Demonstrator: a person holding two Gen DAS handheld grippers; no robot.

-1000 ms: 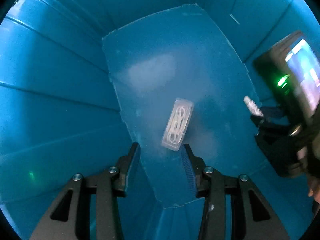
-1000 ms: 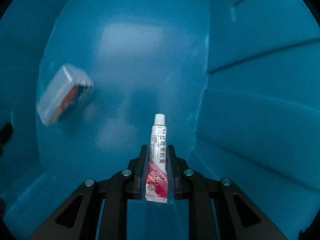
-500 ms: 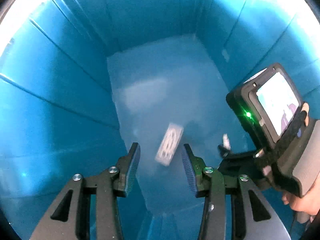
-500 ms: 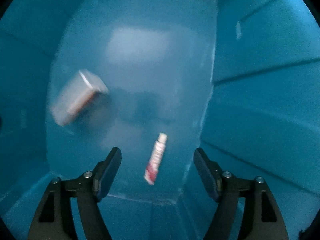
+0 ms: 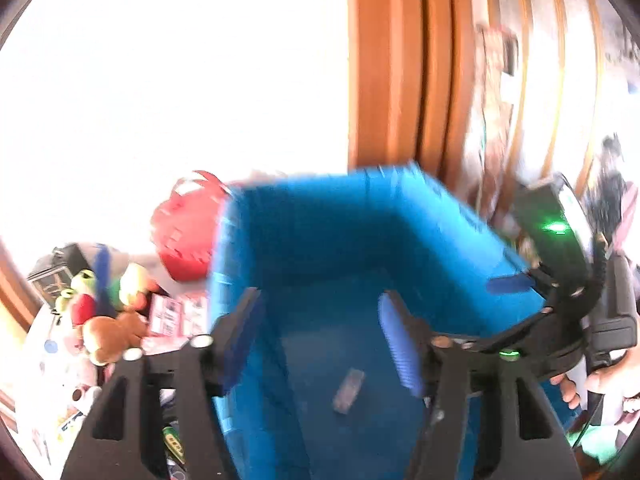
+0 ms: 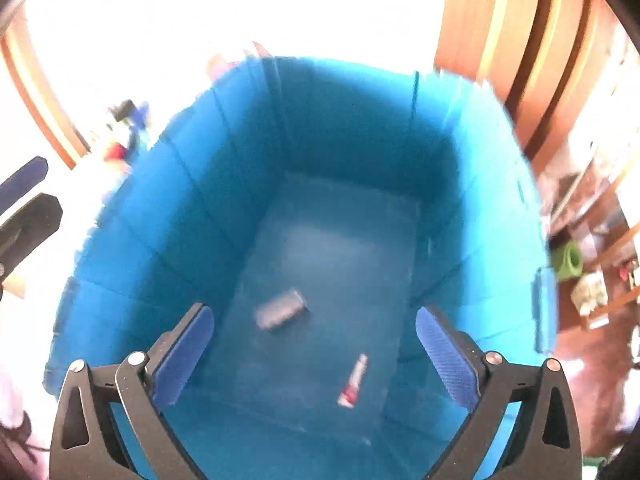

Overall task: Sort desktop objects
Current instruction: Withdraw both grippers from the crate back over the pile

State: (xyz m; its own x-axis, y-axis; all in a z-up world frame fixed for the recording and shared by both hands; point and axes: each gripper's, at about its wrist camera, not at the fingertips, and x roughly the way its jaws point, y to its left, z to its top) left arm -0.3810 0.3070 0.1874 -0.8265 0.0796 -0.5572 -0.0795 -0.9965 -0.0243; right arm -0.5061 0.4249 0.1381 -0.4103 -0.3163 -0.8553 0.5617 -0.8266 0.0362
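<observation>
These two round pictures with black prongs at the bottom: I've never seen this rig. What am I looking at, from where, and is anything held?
No robot: a person carries a two-finger gripper in each hand, each with a fisheye camera looking along its fingers. One picture looks past the left gripper, the other past the right gripper. Both point down into a deep blue bin. On its floor lie a small clear box and a red and white tube. Nothing is held: both grippers' jaws are opening, with nothing between them. The left view also shows the right gripper and, outside the bin, soft toys and a red basket.
</observation>
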